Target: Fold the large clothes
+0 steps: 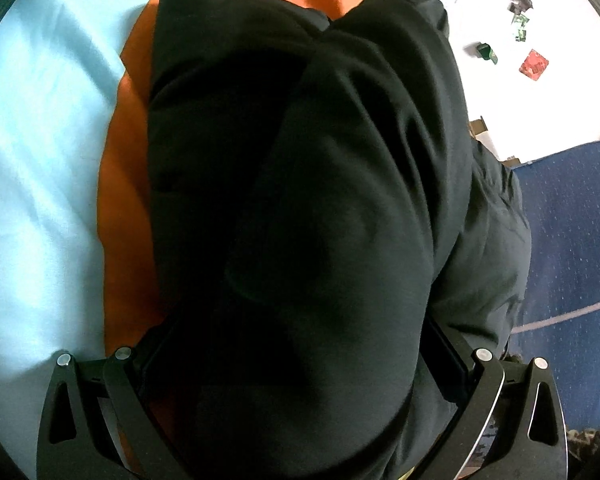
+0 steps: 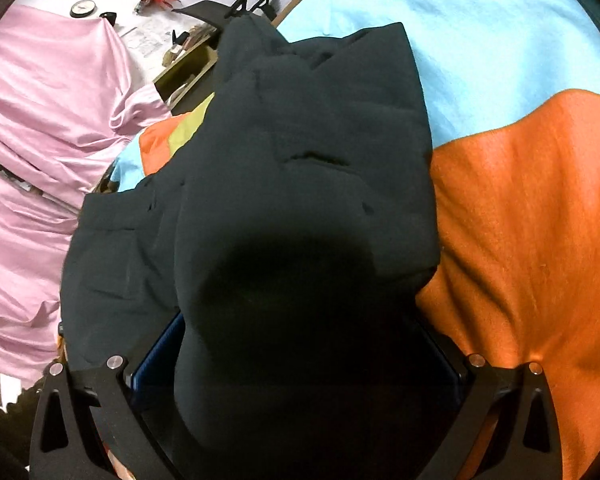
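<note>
We see a light blue sheet point(image 1: 32, 152) under an orange blanket point(image 2: 532, 220), and across both lies our dark garment point(image 1: 300, 160). Our left gripper point(image 1: 300, 360) and right gripper point(image 2: 300, 360) each clamp a bunch of it.

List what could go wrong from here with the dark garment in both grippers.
1. The dark garment is bunched thick over each gripper's fingers, so neither wrist view shows the grip; one edge could slip out unnoticed.
2. It lies over the orange cloth, which may drag along and wrinkle the fold.
3. In the left view part of the garment hangs past the light blue sheet toward the blue carpet and could slide off.
</note>
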`<action>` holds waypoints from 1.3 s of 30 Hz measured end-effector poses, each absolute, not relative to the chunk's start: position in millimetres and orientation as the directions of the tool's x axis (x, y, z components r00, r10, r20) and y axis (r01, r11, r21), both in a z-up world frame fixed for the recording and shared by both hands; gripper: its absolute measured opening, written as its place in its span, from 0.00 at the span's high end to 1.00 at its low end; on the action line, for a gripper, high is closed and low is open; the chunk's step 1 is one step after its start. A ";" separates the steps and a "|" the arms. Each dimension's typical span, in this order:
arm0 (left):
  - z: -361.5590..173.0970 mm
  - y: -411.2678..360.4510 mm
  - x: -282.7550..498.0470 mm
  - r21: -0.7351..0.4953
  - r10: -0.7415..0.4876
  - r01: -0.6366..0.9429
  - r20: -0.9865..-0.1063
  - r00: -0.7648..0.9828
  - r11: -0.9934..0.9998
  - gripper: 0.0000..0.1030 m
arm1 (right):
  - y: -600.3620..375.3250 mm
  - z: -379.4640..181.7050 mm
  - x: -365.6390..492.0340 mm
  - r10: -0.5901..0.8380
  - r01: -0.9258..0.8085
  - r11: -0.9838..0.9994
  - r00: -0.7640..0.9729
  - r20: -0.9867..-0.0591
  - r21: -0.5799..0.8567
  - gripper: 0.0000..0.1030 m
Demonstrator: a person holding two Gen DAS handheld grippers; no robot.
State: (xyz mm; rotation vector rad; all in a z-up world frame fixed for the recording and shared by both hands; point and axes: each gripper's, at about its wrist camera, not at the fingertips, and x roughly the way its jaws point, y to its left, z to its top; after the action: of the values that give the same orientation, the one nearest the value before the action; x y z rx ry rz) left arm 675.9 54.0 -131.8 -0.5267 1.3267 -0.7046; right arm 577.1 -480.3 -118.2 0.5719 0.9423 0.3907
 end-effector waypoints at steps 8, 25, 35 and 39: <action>-128.6 55.9 673.7 -0.703 -0.717 0.148 -0.691 0.093 0.696 0.01 | -482.4 -122.5 567.0 0.529 -0.035 0.782 0.565 -0.633 0.623 0.00; -83.0 20.4 650.1 -0.533 -0.550 0.135 -0.802 0.235 0.835 0.52 | -465.9 -103.1 566.1 0.455 0.084 0.793 0.578 -0.678 0.604 0.32; -36.7 -4.4 617.8 -0.388 -0.432 0.190 -0.815 0.387 0.902 0.80 | -449.6 -57.6 544.9 0.378 0.031 0.849 0.662 -0.648 0.527 0.69; -13.6 -18.9 600.3 -0.362 -0.427 0.229 -0.794 0.432 0.904 0.82 | -431.9 -28.0 539.6 0.343 -0.014 0.887 0.687 -0.641 0.461 0.72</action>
State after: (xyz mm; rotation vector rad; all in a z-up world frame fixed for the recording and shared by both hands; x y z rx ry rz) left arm 600.3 -18.9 -13.6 -0.2115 1.0476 -0.4126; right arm 539.6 -431.9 -28.0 0.4468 0.7944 0.2074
